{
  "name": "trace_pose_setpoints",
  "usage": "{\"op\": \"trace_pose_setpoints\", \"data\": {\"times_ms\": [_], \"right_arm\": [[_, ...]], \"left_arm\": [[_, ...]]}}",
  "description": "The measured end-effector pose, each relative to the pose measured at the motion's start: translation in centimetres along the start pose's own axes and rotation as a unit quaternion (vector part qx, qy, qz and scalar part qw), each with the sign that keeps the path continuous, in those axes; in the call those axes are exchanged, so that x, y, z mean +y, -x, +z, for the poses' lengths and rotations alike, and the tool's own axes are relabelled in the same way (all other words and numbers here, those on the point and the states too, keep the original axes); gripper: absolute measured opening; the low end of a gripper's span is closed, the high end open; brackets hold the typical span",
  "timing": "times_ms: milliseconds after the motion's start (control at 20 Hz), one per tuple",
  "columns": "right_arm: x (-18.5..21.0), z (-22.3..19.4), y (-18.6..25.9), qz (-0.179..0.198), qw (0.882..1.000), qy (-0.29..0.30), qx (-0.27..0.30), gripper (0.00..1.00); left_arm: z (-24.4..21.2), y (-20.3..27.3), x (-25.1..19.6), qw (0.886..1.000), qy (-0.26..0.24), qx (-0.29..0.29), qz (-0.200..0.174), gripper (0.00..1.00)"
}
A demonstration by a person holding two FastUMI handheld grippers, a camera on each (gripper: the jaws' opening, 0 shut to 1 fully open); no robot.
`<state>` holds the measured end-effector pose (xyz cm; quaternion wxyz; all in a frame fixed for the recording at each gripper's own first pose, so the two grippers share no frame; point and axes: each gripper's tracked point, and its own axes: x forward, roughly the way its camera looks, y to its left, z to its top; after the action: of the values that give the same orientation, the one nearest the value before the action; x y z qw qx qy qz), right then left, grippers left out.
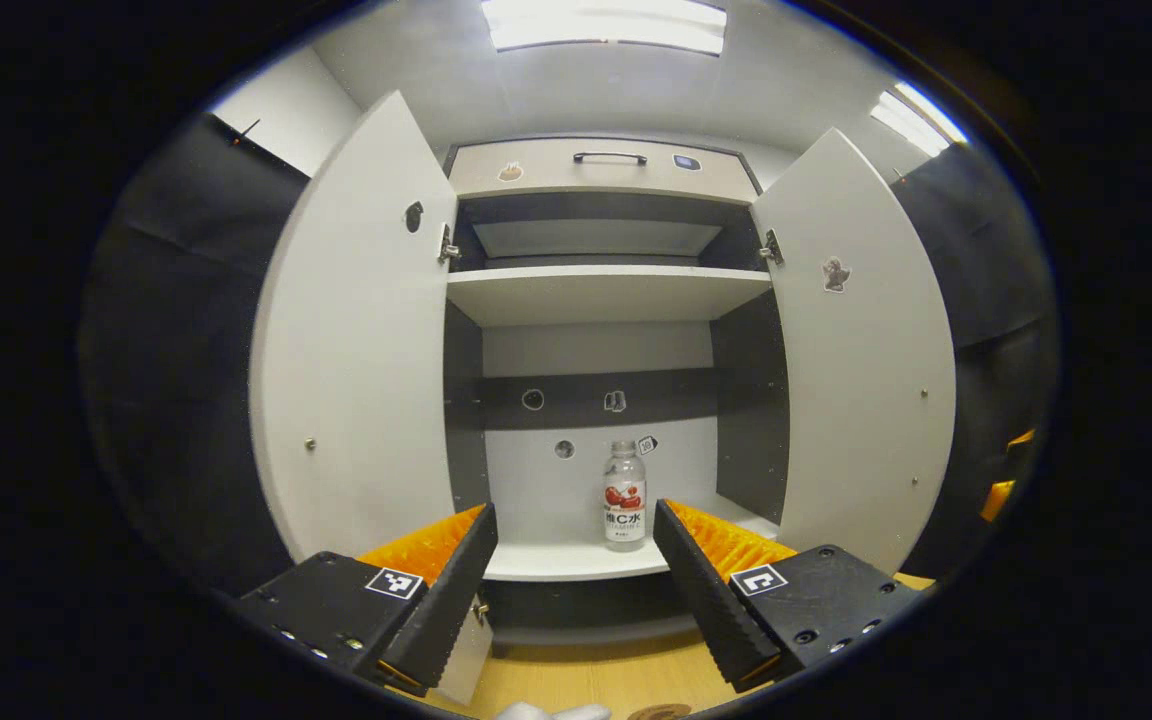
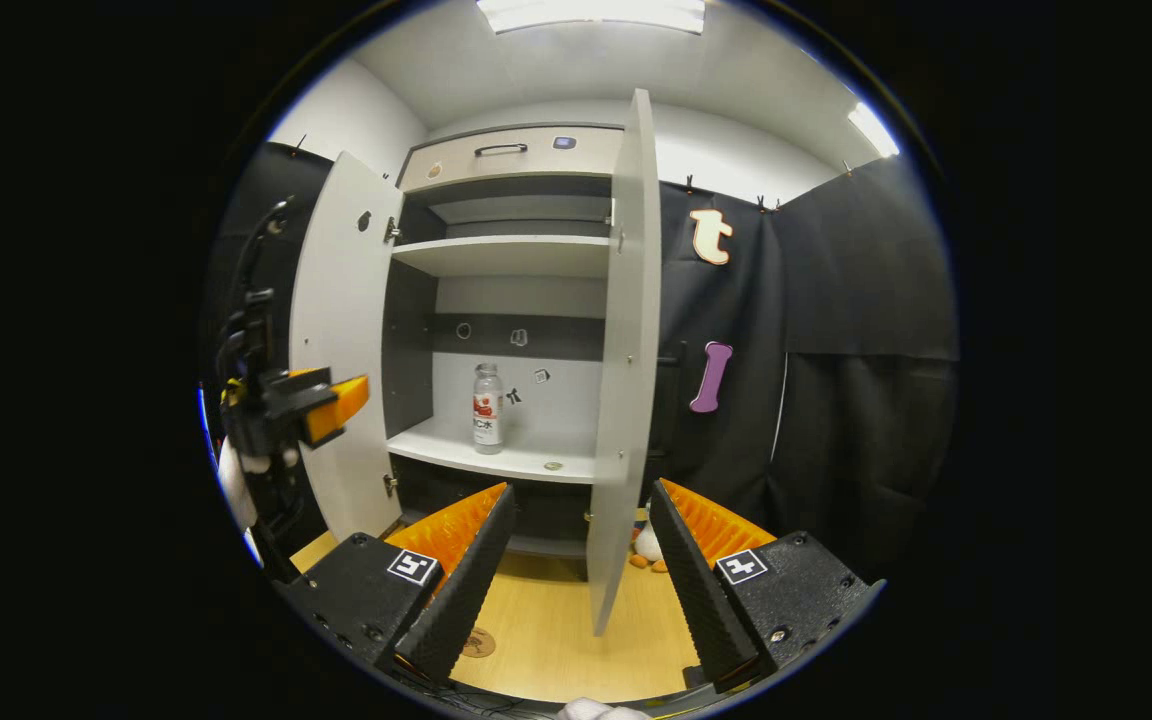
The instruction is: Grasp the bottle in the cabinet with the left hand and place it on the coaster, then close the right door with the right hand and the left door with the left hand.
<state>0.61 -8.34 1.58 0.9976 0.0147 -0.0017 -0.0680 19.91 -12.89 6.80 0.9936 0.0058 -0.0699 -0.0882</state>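
One bottle [image 1: 625, 496], two open doors [image 1: 356, 340], two tongs [image 1: 572, 545]

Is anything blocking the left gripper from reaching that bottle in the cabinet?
Nothing visible does. The left gripper is open and faces the bottle, which stands alone on the shelf. Both doors are swung wide.

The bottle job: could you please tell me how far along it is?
Nothing looks done yet. The bottle stands upright on the cabinet shelf, and both doors, left and right, are open. In hand: the left gripper, open, points at the bottle without touching it. The right gripper is open too. Left: grasp the bottle, place it on the coaster, close both doors.
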Motion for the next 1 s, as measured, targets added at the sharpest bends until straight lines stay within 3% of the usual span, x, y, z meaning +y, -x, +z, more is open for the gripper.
{"op": "trace_pose_setpoints", "data": {"times_ms": [350,600,1000], "right_arm": [[-1.5,0.1,-1.3,-0.014,1.000,-0.011,0.015,0.83],[-3.1,-0.2,-1.6,-0.035,0.999,-0.016,0.029,0.84],[-5.6,-2.0,-1.8,-0.067,0.996,-0.011,0.053,0.83]], "left_arm": [[0.4,-13.5,-4.0,1.000,0.002,-0.019,-0.021,0.95],[-2.9,-21.7,-4.4,1.000,-0.001,-0.001,0.000,0.96],[-10.4,-28.9,-4.1,0.998,-0.014,0.055,0.018,0.96]]}}
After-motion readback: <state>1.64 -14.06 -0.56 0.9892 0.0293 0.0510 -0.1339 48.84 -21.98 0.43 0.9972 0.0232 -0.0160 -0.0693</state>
